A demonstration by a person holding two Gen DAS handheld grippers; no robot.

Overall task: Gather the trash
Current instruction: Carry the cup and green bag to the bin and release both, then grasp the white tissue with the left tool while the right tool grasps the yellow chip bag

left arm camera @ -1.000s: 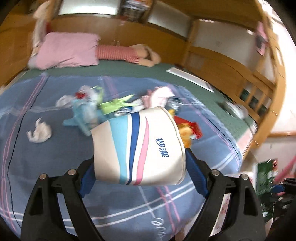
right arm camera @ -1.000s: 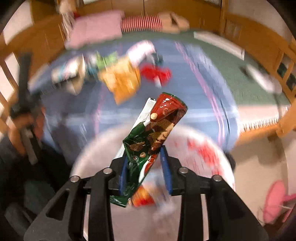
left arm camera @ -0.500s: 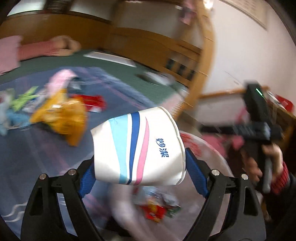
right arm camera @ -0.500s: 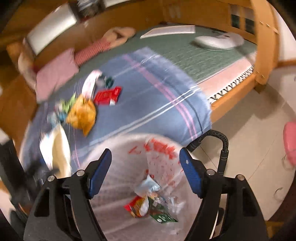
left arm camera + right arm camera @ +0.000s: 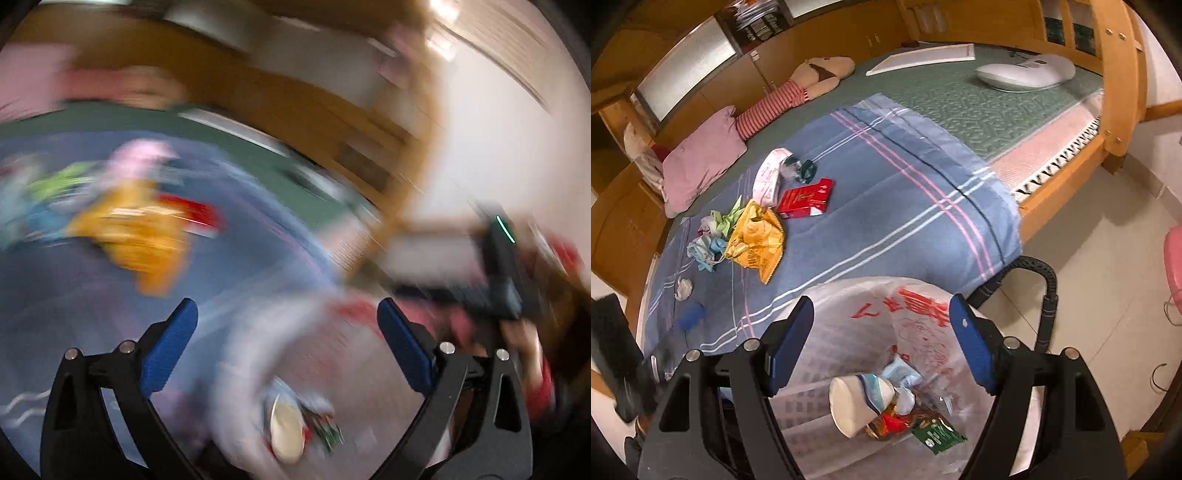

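Both hand-held grippers hanging spread and empty over the trash bag [image 5: 923,314].
Paper cup [image 5: 855,406] is lying inside, at 6 o'clock; orange wrapper [image 5: 757,240] and red box [image 5: 807,199] are waiting on the bed [image 5: 905,206] at 11. Risk: a blurred, fast left hand-held gripper [image 5: 286,330] snagging the bag rim; right hand-held gripper [image 5: 881,332] is idling.

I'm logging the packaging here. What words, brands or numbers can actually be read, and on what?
No text reads in full.
Trash bag: large red characters, seen upside down and creased, not legible.
Red box: white print, too small.
Orange snack bag: print crumpled, unreadable.
Green wrapper: round logo, too small.
Left wrist view: all blurred.
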